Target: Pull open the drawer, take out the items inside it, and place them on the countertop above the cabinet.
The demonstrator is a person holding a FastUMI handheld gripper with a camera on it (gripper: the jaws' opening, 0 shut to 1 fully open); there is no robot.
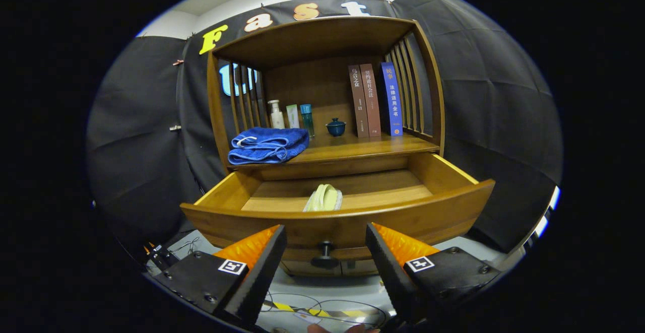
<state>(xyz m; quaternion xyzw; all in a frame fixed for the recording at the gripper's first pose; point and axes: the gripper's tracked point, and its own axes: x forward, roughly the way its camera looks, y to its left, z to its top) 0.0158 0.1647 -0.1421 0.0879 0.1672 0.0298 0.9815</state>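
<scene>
The wooden drawer of the cabinet stands pulled out toward me. Inside it, near the front wall, lies a pale yellow-green folded item. The drawer's dark round knob sits just ahead of my gripper, in the gap between the two fingers with room on both sides. The gripper is open and holds nothing. Above the drawer is the countertop, with a folded blue towel on its left part.
At the back of the countertop stand a pump bottle, a tube, a teal bottle, a small lidded cup and three upright books. Slatted side panels and a top shelf enclose the counter. Cables lie on the floor below.
</scene>
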